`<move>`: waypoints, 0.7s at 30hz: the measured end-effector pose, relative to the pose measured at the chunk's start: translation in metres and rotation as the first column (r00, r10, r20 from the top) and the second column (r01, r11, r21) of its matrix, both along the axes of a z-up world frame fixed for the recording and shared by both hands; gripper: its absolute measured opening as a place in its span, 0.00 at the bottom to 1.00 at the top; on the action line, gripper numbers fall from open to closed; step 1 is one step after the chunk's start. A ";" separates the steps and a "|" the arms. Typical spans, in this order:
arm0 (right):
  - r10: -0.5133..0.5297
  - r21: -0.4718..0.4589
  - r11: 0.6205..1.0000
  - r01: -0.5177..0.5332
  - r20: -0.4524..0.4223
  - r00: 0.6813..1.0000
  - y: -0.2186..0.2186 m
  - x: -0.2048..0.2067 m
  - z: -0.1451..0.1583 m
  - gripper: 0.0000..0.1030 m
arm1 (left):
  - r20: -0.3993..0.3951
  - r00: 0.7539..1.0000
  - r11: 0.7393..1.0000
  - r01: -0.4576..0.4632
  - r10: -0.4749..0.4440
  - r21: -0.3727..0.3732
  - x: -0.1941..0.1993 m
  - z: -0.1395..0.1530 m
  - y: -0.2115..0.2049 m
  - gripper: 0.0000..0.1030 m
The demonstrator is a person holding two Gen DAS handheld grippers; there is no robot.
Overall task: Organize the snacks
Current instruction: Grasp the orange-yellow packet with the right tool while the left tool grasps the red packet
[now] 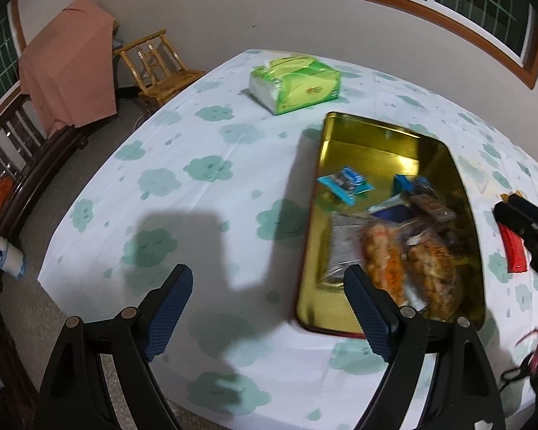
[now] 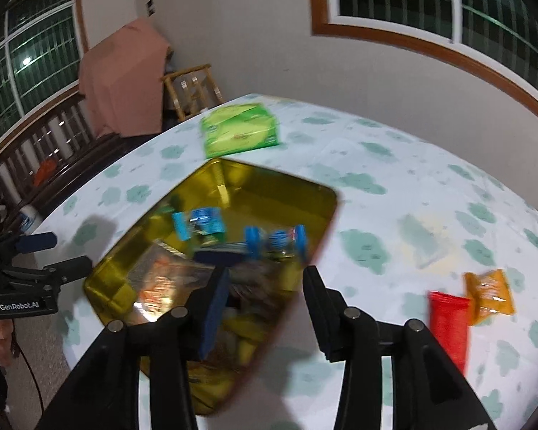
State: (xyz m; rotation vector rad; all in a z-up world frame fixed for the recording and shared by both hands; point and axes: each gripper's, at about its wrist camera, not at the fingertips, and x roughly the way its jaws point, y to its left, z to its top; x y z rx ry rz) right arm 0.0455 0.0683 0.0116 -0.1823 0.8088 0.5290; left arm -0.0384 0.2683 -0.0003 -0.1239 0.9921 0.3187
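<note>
Listing the lot as it lies:
Bench (image 1: 204,136): rounded top under a smooth white cloth printed with soft green cloud shapes.
Tin (image 1: 373,132): shallow rectangular metal tray with rounded corners, glossy gold inside and mirror-like; it sits on the bench just nearer than the tissue pack.
Snacks in tin: two small blue crinkly wrappers (image 1: 344,184) toward the far half; clear plastic bags of orange-brown pieces (image 1: 383,261) and a silvery pouch in the near half, blurred.
Snacks outside tin: flat red packet (image 2: 448,322), long and rectangular, lying on the cloth to the right of the tin; a small orange square sachet (image 2: 489,295) with crimped edges touching or just beside it.
Tissue pack (image 1: 294,84): soft green and white plastic wrap, block-shaped, a white sheet showing at the top slot.
Left tongs (image 1: 269,315): black plastic arms, blue pads with a fine grid texture; spread wide, nothing between them, over the bench at the near left edge of the tin.
Right tongs (image 2: 265,308): same build; parted, pinching nothing, above the near end of the tin.
Surroundings: bamboo chair (image 1: 157,68) with slatted back; pink cloth (image 1: 68,71) draped over furniture; dark wooden railing.
</note>
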 end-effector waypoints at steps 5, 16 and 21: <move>-0.163 -0.013 0.987 0.163 -0.005 0.987 -0.065 0.022 -0.001 0.46 | 0.011 0.999 0.999 0.035 -0.035 0.000 0.011 0.006 -0.018 0.81; -0.419 0.020 0.904 0.426 -0.153 0.895 -0.177 0.069 -0.037 0.46 | 0.012 0.995 0.996 0.094 -0.094 0.005 0.030 0.012 -0.048 0.81; -0.439 0.032 0.890 0.455 -0.213 0.873 -0.185 0.083 -0.059 0.46 | 0.002 0.995 0.995 0.103 -0.103 0.007 0.038 0.011 -0.055 0.81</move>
